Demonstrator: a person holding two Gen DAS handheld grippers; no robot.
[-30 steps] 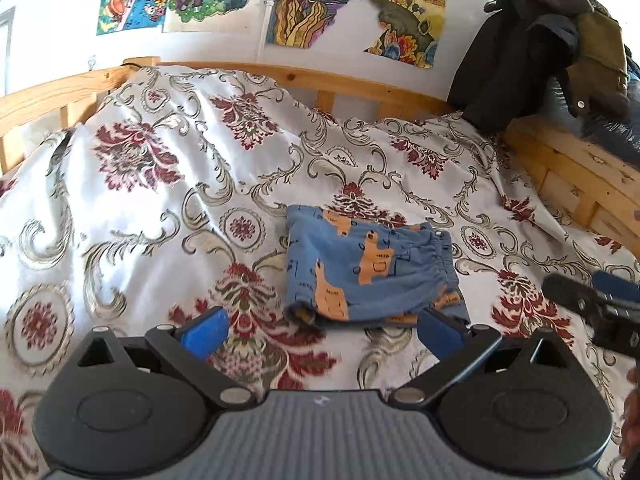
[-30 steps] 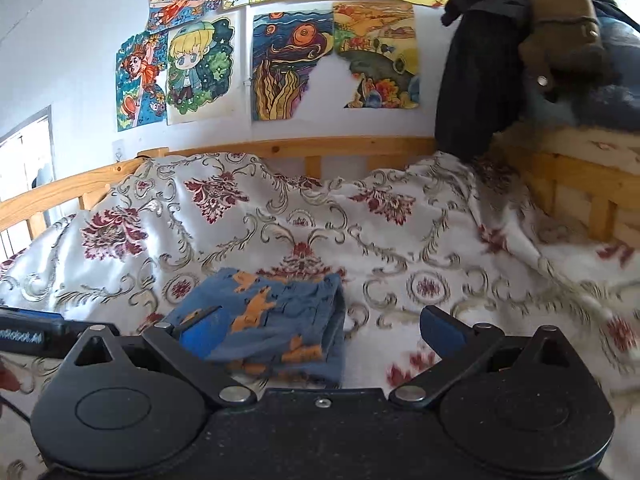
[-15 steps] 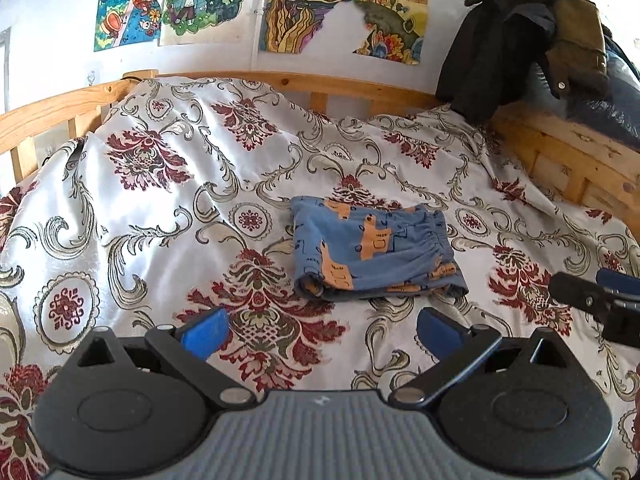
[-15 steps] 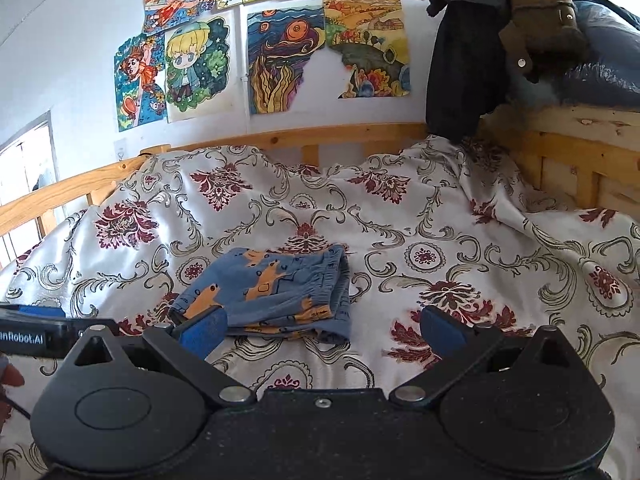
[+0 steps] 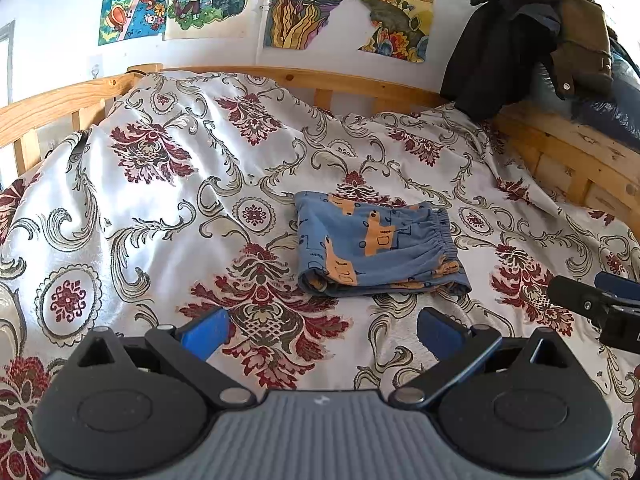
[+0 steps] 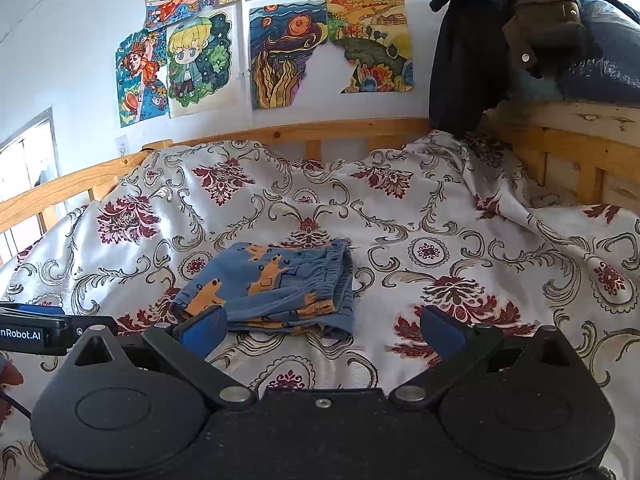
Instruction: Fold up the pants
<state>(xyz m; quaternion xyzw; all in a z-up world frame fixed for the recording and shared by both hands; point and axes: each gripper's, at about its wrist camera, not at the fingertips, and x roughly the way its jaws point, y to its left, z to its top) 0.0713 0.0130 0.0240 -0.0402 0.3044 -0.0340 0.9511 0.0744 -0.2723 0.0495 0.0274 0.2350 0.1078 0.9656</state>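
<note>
Small blue pants (image 5: 378, 250) with orange prints lie folded on the floral bedspread (image 5: 160, 208), both grippers (image 5: 322, 330) (image 6: 324, 330) spread apart, empty; folding looks finished, nothing left but pulling away.

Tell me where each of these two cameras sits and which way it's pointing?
Left wrist view: sits on the left gripper, looking forward over its open blue-tipped fingers at the folded blue pants with orange print on the floral bedspread; the right gripper pokes in at right.
Right wrist view: sits on the right gripper, facing the same pants from further right; the left gripper and a fingertip show at left.
Shared: pants, bedspread, wooden bed rail, wall drawings.
</note>
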